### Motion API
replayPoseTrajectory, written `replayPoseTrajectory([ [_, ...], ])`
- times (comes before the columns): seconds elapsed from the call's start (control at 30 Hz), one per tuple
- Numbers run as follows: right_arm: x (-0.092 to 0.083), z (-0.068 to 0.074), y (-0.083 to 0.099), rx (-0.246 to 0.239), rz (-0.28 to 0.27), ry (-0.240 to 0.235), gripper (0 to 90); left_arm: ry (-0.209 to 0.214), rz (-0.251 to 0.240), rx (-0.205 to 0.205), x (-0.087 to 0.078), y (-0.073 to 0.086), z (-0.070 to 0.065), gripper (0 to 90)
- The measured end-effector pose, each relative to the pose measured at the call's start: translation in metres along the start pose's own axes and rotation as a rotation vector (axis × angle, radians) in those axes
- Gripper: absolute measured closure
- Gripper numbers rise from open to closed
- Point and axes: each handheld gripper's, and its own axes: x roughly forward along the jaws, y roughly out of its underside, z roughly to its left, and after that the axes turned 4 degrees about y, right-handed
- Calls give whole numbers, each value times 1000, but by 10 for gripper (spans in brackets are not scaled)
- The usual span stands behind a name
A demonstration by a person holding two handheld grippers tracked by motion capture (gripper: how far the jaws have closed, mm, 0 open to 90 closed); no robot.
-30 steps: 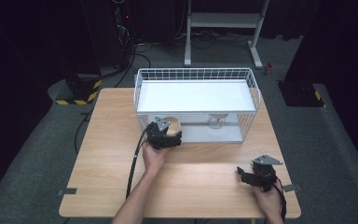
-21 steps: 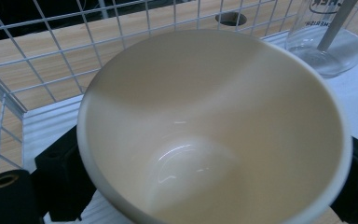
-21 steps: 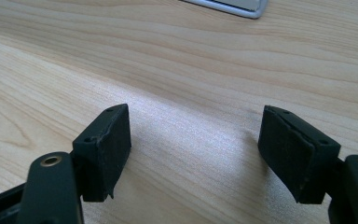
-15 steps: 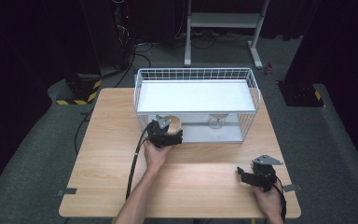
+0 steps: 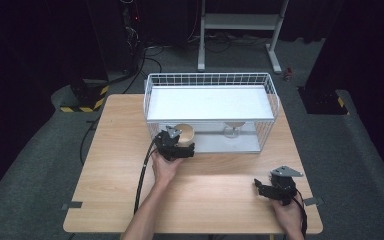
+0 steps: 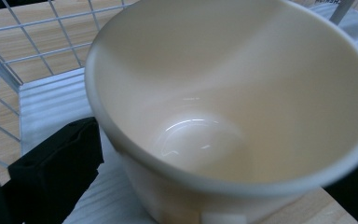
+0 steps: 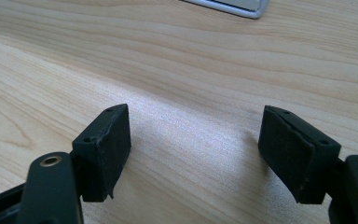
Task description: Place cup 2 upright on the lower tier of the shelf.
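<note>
Pale wood tabletop (image 5: 105,175) spans the scene, ringed by dark floor. Nearest the person, the right gripper (image 5: 270,189) rests low over bare wood, jaws apart and nothing between them. Farther in, the left gripper (image 5: 180,145) has just been opening its jaws; they flank the cream cup (image 6: 233,116), the visible pad clear of its wall. That cup stands on the lower shelf of the white wire rack (image 5: 210,80).

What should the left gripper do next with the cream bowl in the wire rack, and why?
Probably draw the left gripper straight back toward the person. Its jaws have just been opening, and the cream bowl already stands on the lower shelf of the white wire rack, between the jaws, with a gap beside the left pad.
</note>
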Motion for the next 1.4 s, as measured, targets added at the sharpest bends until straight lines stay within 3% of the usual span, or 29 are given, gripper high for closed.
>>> replayPoseTrajectory([
  [0.07, 0, 0, 0, -3, -1, -1, 250, -3, 5, 8, -2, 1, 1, 1],
  [0.2, 0, 0, 0, -5, -1, -1, 250, 2, 11, -14, -7, 4, 1, 3],
  [0.37, 0, 0, 0, -5, -1, -1, 250, 5, 20, 0, -13, 5, 3, 17],
  [0.5, 0, 0, 0, -5, -1, -1, 250, 0, 16, 14, -16, 6, 1, 62],
  [0.77, 0, 0, 0, -6, -1, -2, 251, 21, -7, 2, -17, 13, -1, 147],
  [1.4, 0, 0, 0, -7, 0, -6, 251, -38, 5, 3, -10, 10, -4, 265],
])
